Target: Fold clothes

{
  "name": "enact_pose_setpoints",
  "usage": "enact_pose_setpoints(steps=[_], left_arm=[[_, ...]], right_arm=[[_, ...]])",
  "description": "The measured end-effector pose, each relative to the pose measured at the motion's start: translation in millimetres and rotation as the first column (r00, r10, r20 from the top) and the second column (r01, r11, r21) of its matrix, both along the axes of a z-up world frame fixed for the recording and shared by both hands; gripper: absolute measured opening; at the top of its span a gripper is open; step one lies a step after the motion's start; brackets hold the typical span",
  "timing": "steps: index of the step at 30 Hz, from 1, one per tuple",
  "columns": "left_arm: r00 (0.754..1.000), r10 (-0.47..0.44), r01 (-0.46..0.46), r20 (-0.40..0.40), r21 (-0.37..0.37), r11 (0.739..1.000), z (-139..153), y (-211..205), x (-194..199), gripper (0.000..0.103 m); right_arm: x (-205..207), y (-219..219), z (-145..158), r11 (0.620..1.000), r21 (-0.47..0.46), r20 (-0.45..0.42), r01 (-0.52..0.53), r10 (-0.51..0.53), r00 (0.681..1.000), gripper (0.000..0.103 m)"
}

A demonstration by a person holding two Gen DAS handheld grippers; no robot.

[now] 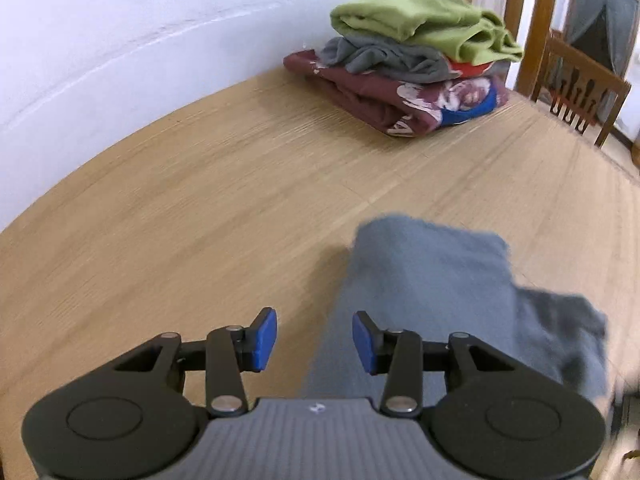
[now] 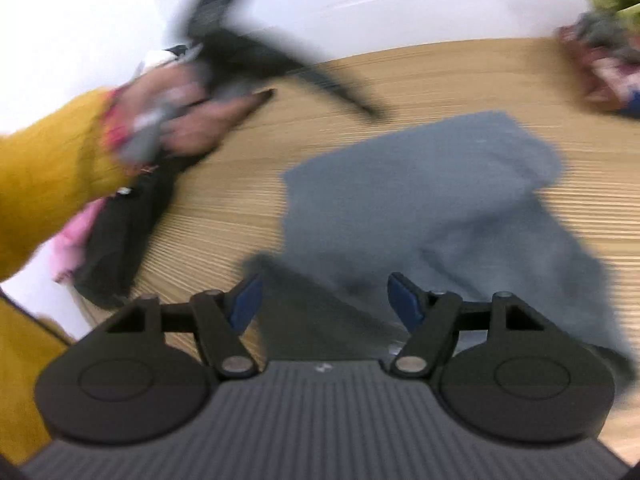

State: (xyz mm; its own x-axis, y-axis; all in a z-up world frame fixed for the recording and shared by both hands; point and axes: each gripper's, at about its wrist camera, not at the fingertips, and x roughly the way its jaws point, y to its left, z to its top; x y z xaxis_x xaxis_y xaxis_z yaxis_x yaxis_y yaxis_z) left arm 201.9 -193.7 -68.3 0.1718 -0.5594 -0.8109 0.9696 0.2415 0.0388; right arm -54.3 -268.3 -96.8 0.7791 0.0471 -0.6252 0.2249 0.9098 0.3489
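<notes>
Plain white wall [image 1: 120,40], light wooden table [image 1: 200,200], wooden chair [image 1: 580,88] at its far corner

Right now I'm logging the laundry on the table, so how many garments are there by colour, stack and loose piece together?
Green top: 1
Grey, in the stack: 1
Red-orange, only an edge showing: 1
Maroon printed: 1
Blue, partly hidden: 1
Blue-grey, loose in front: 1
Total: 6 that show; the stack may hide more.
</notes>
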Motion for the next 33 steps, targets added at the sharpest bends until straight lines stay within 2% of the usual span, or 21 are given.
enact_pose_setpoints(steps=[2, 4, 8, 10, 14, 19, 22, 25, 28, 29, 32, 33], left_arm=[[0.999, 0.035, -0.035, -0.016, -0.017, 0.999, 6.3, 41.4, -14.4, 0.049], [0.998, 0.062, -0.062, -0.025, -0.003, 0.998, 4.6, 73.9, -37.9, 0.050], [0.993, 0.111, -0.114, 0.046, 0.084, 0.990, -11.8, 116.6, -98.6, 0.050], [0.993, 0.100, -0.108, 0.067, 0.134, 0.985, -23.9, 124.6, -129.8, 0.050], [0.989, 0.036, -0.067, 0.144, 0.216, 0.974, -48.7, 128.4, -190.4, 0.050], [0.996, 0.059, -0.073, 0.070, 0.217, 0.973, -70.6, 110.0, -231.6, 0.049], [0.992, 0.119, -0.126, 0.045, 0.197, 0.972, -74.6, 106.2, -244.2, 0.049], [0.979, 0.205, -0.199, -0.016, 0.181, 0.963, -71.2, 112.3, -243.1, 0.049], [0.964, 0.261, -0.251, -0.046, 0.154, 0.956, -63.4, 123.5, -246.2, 0.055], [0.959, 0.276, -0.264, -0.069, 0.149, 0.953, -63.9, 124.1, -246.1, 0.057], [0.933, 0.324, -0.306, -0.155, 0.129, 0.943, -68.2, 123.0, -243.4, 0.057], [0.921, 0.340, -0.323, -0.189, 0.117, 0.939, -70.5, 120.8, -240.2, 0.058]], right_arm=[[-23.7, -19.9, 6.5, 0.998, -0.048, -0.023, 0.040, -0.041, 0.999, 0.072], [-36.2, -41.1, 9.7, 0.993, -0.076, -0.038, 0.086, -0.089, 0.995, 0.072], [-60.4, -94.6, -2.1, 0.986, -0.094, -0.089, 0.141, -0.149, 0.985, 0.072], [-68.5, -112.5, -11.2, 0.990, -0.093, -0.119, 0.108, -0.118, 0.986, 0.072], [-61.4, -132.5, -32.9, 0.995, -0.099, -0.169, -0.025, 0.008, 0.986, 0.072], [-60.4, -138.4, -41.5, 0.984, -0.112, -0.182, -0.135, 0.113, 0.977, 0.072], [-64.1, -142.6, -48.6, 0.981, -0.106, -0.175, -0.161, 0.141, 0.974, 0.072], [-66.7, -149.6, -51.7, 0.988, -0.061, -0.171, -0.142, 0.130, 0.977, 0.072], [-71.7, -156.7, -54.0, 0.992, 0.010, -0.136, -0.128, 0.128, 0.982, 0.073], [-72.4, -156.4, -54.8, 0.989, 0.033, -0.127, -0.146, 0.149, 0.981, 0.071], [-72.2, -151.1, -55.9, 0.975, 0.077, -0.121, -0.209, 0.217, 0.969, 0.038], [-71.7, -151.6, -56.6, 0.973, 0.098, -0.122, -0.211, 0.222, 0.967, 0.021]])
